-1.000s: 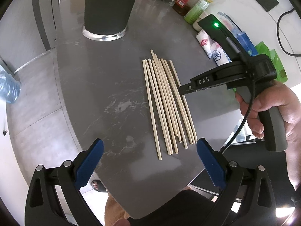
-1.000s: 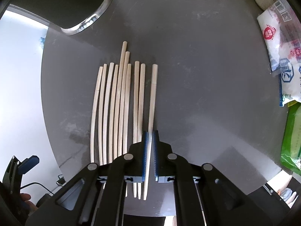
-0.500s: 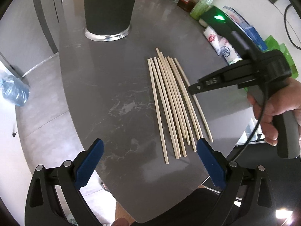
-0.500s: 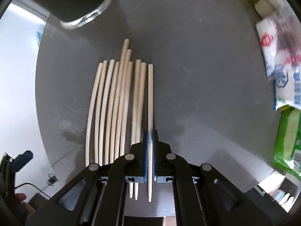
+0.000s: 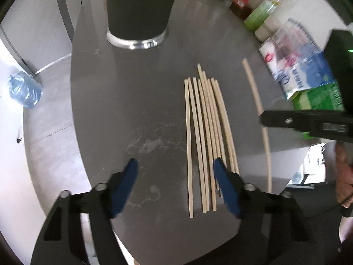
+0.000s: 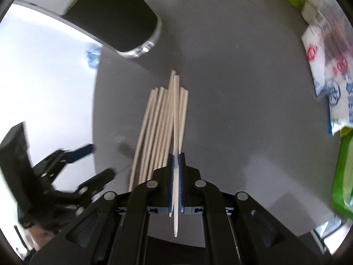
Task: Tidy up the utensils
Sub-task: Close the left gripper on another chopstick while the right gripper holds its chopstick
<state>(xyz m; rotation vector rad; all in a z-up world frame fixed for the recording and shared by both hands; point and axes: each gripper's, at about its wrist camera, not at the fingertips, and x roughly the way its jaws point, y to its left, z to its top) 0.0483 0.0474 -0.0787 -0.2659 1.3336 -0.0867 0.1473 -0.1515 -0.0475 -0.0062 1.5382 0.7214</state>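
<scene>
Table (image 5: 123, 101) first, biggest thing here: dark grey, rounded, faint marble streaks, takes up most of both cams. Black post (image 5: 138, 11) w/ a shiny metal ring at its base stands on it, way out ahead of both sets of jaws. Bottles (image 5: 242, 2) lined up along the far edge, and some snack bags (image 5: 302, 70) in white, blue and green off to the right of the left gripper's jaws.

Pile of chopsticks (image 5: 207, 137) lies flat on the table, roughly parallel, fanned a bit. Near ends of it sit right at the left gripper's right-hand pad, some partly hidden behind it; the leftmost stick falls in the gap btw the pads.

Left gripper (image 5: 175, 170): blue pads apart, jaws have just been closing in, nothing pinched. It hangs over the near end of the pile, can't tell if a pad touches wood.

Right gripper (image 6: 175, 176): jaws together, clamped on a single chopstick (image 6: 175, 119). Stick runs straight out past the pads over the pile, tail end poking back behind the pads. From the left cam that same stick is well off to the right of the pile, clear of the others, w/ the black jaw crossing it. Bit of a hand (image 5: 344, 172) at that cam's right edge, blurry.
</scene>
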